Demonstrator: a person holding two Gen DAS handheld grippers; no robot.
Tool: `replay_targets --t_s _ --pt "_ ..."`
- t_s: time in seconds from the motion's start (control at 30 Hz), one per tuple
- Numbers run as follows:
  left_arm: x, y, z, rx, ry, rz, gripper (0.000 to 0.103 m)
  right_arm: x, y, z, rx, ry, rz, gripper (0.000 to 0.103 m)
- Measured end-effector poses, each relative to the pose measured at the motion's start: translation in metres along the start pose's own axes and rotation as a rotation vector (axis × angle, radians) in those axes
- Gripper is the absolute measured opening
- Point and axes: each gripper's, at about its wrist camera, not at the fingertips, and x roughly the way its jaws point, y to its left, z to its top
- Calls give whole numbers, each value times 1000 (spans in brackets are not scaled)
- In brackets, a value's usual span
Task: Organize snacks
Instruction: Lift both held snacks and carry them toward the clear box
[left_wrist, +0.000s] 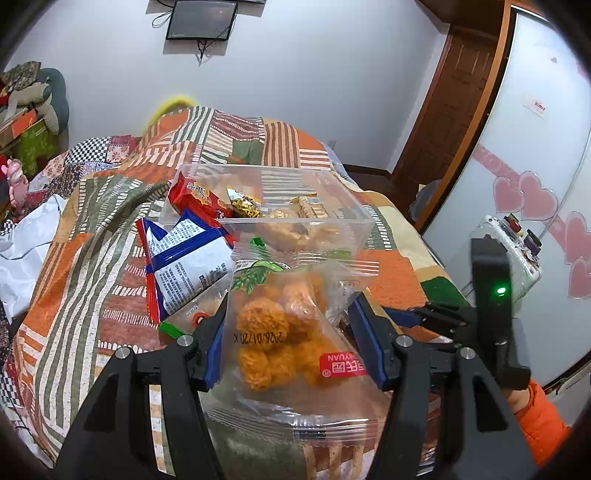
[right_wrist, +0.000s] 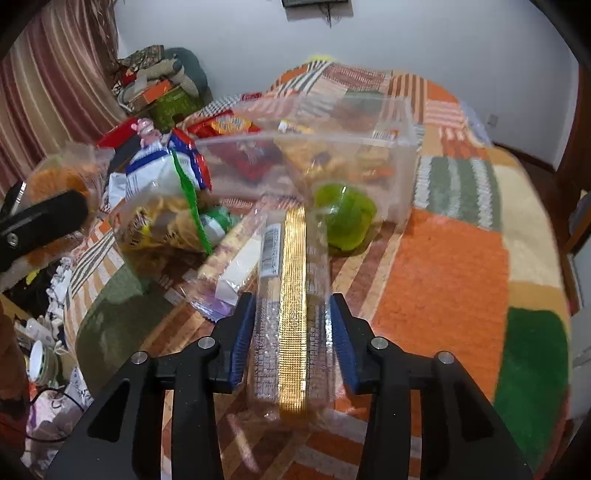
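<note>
My left gripper (left_wrist: 288, 314) is shut on a clear bag of orange fried balls (left_wrist: 280, 332) and holds it above the quilt, just short of the clear plastic box (left_wrist: 354, 206). The box holds a red packet (left_wrist: 195, 195), gold-wrapped sweets (left_wrist: 243, 203) and more orange snacks. A blue-and-white packet (left_wrist: 184, 266) leans at its left side. My right gripper (right_wrist: 291, 314) is shut on a long clear pack with a gold strip (right_wrist: 291, 295). A green jelly cup (right_wrist: 343, 214), a yellow snack bag (right_wrist: 166, 229) and a wafer pack (right_wrist: 236, 258) lie before the box (right_wrist: 402, 173).
The snacks sit on a patchwork quilt (right_wrist: 443, 280) over a bed. A white bag (left_wrist: 26, 251) lies at the left. The right gripper's body (left_wrist: 491, 295) shows at the right of the left wrist view. A wardrobe (left_wrist: 535, 147) stands at the right, clutter (right_wrist: 155, 85) at the back left.
</note>
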Motion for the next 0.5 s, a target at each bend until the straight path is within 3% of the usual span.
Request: replay_targets --t_s 0.17,0.5 --pt "3 1 3 -6 -1 0 60 0 -3 -2 27 -22 19 33" --pt "1 3 27 5 -52 11 60 -35 -3 19 25 -140 12 32"
